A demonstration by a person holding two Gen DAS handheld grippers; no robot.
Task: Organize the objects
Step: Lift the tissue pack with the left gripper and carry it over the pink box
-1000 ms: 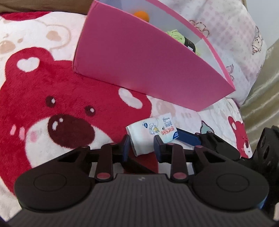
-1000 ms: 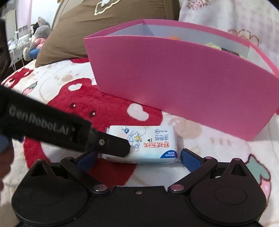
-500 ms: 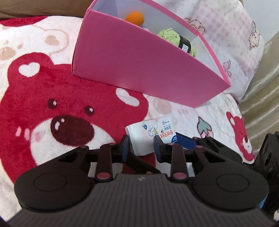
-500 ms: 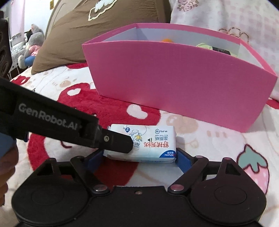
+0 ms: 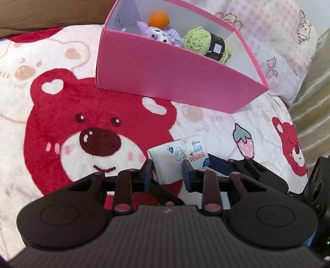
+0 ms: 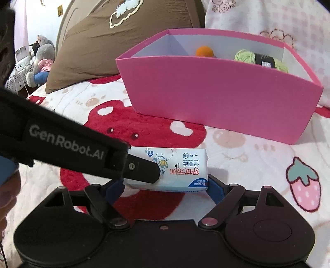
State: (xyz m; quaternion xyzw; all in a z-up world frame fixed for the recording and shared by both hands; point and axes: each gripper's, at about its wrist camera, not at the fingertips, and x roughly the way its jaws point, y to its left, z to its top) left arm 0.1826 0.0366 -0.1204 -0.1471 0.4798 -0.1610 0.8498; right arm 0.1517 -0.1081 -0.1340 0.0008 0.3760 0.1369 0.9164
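Tissue pack gripped by both tongs, not yet in the box

Left tongs [image 5: 167, 172] clamp the tissue pack [image 6: 175, 167] across its short side; right tongs [image 6: 166, 186], spread wide and just closing, press its ends; the pink box [image 6: 216, 99] at upper right already holds the yarn [image 5: 203, 41] and plush toy [image 5: 158, 34].

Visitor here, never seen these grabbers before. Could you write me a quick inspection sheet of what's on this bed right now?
Surface: bear-print blanket.
Job's things: tissue pack; pink box holding green yarn, orange ball, purple plush.
Clutter: nothing seen.
Grippers: left gripper shut across the pack; right gripper has just been closing, pads at the pack's ends.
Cables: nothing seen.
Surroundings: brown pillow, stuffed toy.
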